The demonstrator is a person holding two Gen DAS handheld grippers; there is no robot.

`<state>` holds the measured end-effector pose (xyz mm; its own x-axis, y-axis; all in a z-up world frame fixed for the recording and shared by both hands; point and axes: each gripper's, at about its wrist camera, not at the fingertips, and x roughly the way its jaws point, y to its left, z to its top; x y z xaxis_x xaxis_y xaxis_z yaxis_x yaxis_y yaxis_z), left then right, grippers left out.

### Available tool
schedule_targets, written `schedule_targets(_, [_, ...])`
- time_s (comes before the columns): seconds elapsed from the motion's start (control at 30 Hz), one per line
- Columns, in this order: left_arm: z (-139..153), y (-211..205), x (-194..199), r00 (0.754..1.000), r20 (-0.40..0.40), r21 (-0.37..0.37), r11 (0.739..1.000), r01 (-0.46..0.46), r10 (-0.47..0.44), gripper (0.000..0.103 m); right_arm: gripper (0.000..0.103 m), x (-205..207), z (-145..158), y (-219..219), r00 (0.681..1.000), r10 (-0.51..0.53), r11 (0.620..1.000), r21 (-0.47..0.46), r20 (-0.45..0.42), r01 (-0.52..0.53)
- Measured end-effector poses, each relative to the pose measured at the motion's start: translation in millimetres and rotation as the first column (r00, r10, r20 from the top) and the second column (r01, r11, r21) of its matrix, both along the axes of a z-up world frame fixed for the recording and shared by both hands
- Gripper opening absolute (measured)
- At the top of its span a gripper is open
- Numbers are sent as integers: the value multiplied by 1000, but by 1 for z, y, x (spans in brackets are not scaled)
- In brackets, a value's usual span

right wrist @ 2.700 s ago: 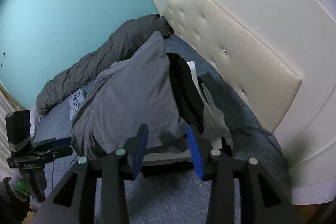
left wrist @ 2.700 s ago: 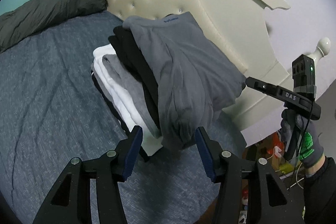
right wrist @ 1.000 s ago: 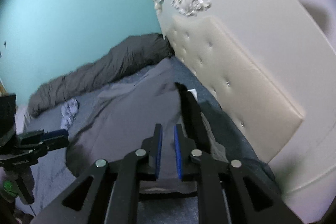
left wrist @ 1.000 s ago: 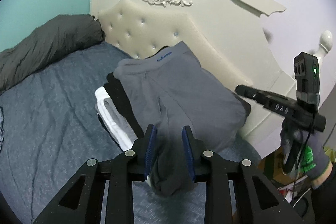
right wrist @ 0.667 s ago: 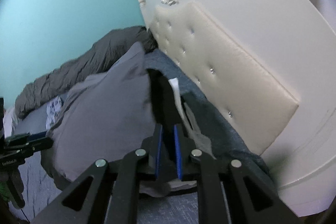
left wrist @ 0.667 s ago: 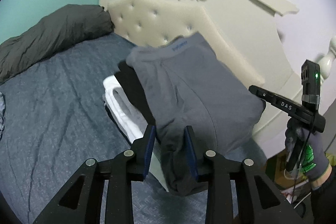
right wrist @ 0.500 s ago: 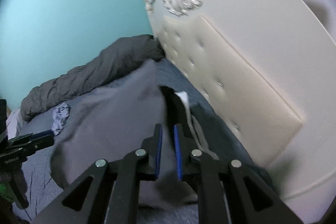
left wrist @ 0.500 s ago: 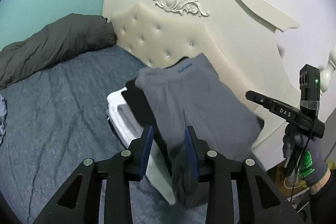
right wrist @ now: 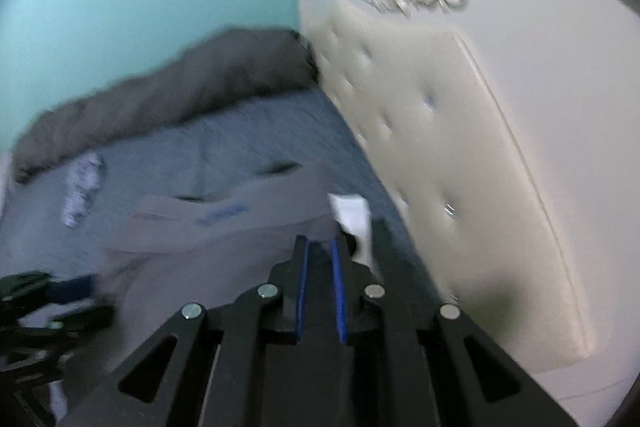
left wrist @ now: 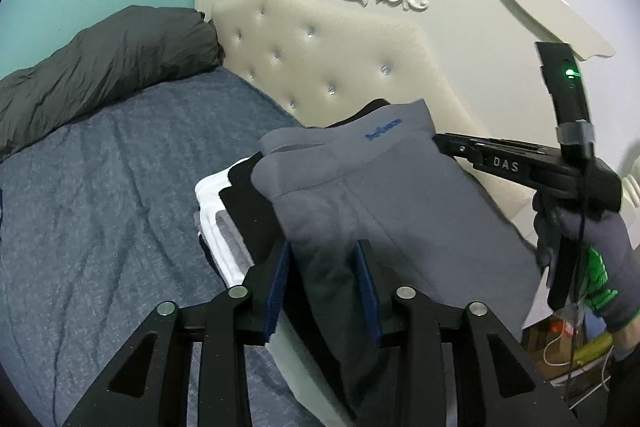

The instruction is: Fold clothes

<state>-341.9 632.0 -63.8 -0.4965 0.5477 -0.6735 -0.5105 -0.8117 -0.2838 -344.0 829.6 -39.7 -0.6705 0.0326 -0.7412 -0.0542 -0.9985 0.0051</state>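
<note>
Two hand-held grippers work one folded grey cotton garment [left wrist: 384, 211] atop the stack of folded clothes [left wrist: 224, 211] on the blue bed [left wrist: 100, 207]. Its long axis runs from 6 towards 1 o'clock from our left hand-held gripper [left wrist: 323, 291], whose jaws are opening around the near end. Our right hand-held gripper [right wrist: 320, 291], narrowly parted, pinches the hem. A second ago, the left jaws squeezed tighter.

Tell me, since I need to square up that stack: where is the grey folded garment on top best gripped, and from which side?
Probably the grey garment is best pinched at its near folded end, which overhangs the stack toward the left gripper, coming from the near side. That hanging edge is free; the far end lies flat near the headboard.
</note>
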Motion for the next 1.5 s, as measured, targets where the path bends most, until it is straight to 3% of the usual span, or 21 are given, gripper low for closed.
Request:
schedule_targets(0.17, [6, -7, 3, 1000, -24, -12, 1000, -6, 5, 43, 11, 15, -2, 24, 998, -53, 998, -38, -32, 52])
schedule_targets(0.4, [27, -31, 26, 999, -42, 11, 999, -31, 31, 43, 11, 62, 20, 35, 993, -61, 994, -100, -103, 51])
schedule_targets(0.57, [49, -45, 58, 997, -77, 17, 999, -29, 30, 50, 14, 108, 46, 20, 985, -57, 992, -123, -164, 36])
schedule_targets(0.7, [70, -58, 85, 994, -107, 31, 999, -34, 37, 51, 25, 139, 63, 3, 978, -52, 989, -143, -200, 24])
schedule_targets(0.87, [93, -69, 114, 989, -146, 30, 999, -35, 39, 52, 26, 173, 80, -18, 972, -62, 985, -170, -226, 24])
schedule_targets(1.07, [117, -81, 149, 982, -186, 37, 999, -35, 42, 56, 35, 209, 94, -39, 966, -62, 988, -152, -252, 23])
schedule_targets(1.5, [130, -106, 205, 972, -229, 28, 999, -45, 50, 64, 37, 286, 111, -67, 946, -104, 991, -116, -308, 71])
